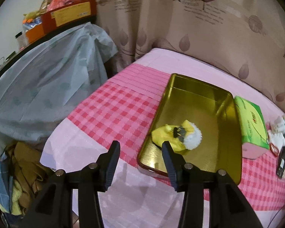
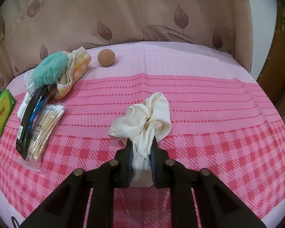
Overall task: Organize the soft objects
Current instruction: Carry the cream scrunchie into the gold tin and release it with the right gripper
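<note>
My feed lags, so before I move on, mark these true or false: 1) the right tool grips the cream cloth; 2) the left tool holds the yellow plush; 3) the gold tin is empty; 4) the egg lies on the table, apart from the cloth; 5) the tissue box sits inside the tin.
1) True: the right tool is shut on the cream cloth.
2) False: the left tool is open and holds nothing; the yellow plush lies beyond it.
3) False: the plush lies in the gold tin.
4) True: the egg lies far behind the cloth.
5) False: the tissue box lies outside, beside the tin.
</note>
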### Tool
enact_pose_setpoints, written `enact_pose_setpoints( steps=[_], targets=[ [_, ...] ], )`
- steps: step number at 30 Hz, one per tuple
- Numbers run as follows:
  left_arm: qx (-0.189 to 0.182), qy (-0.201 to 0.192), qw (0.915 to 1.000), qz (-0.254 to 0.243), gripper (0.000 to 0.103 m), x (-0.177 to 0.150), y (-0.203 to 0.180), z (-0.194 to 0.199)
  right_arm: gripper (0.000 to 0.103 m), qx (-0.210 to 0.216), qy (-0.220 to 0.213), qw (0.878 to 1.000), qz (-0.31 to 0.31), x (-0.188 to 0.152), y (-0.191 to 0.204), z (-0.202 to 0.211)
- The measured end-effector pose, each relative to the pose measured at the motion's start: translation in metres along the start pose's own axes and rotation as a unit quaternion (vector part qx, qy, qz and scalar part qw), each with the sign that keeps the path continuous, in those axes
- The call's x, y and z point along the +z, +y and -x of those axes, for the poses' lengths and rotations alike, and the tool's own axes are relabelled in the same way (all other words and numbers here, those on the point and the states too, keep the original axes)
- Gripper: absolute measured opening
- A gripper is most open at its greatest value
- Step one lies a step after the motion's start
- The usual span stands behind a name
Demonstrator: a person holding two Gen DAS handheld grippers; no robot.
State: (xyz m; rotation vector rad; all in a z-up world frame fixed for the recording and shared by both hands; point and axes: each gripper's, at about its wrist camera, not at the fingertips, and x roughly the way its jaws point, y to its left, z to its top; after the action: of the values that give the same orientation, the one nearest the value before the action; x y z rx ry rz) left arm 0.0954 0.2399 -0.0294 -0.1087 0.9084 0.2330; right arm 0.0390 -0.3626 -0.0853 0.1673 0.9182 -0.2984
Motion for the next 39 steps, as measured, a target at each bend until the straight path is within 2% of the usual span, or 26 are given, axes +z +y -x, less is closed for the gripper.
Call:
enact_pose_setpoints(
  steps=[9, 13, 19, 27, 32, 39],
  targets=[
    [0.015, 0.004, 0.9991, 0.039, 0.047, 0.002, 0.016, -0.002, 0.013, -0.002, -0.026, 1.000, 0.001, 0.007, 0.013, 0.030],
    [0.024, 0.010, 0.9973, 0.068, 0.047, 0.002, 0.028, -0.003, 0.013, 0.027, -0.047, 0.998, 0.013, 0.016, 0.037, 0.052],
    [0.038, 0.005, 0.9948, 0.094, 0.047, 0.002, 0.039, 0.000, 0.013, 0.100, -0.064, 0.990, 0.070, 0.030, 0.114, 0.075],
    [0.055, 0.008, 0.9904, 0.127, 0.047, 0.004, 0.056, 0.002, 0.013, 0.206, -0.053, 0.961, 0.177, 0.010, 0.249, 0.092],
    [0.060, 0.007, 0.9878, 0.143, 0.047, 0.004, 0.063, 0.003, 0.013, 0.243, -0.043, 0.942, 0.226, -0.003, 0.316, 0.094],
    [0.065, 0.008, 0.9853, 0.158, 0.047, 0.004, 0.071, 0.003, 0.013, 0.273, -0.033, 0.920, 0.280, -0.016, 0.390, 0.093]
  ],
)
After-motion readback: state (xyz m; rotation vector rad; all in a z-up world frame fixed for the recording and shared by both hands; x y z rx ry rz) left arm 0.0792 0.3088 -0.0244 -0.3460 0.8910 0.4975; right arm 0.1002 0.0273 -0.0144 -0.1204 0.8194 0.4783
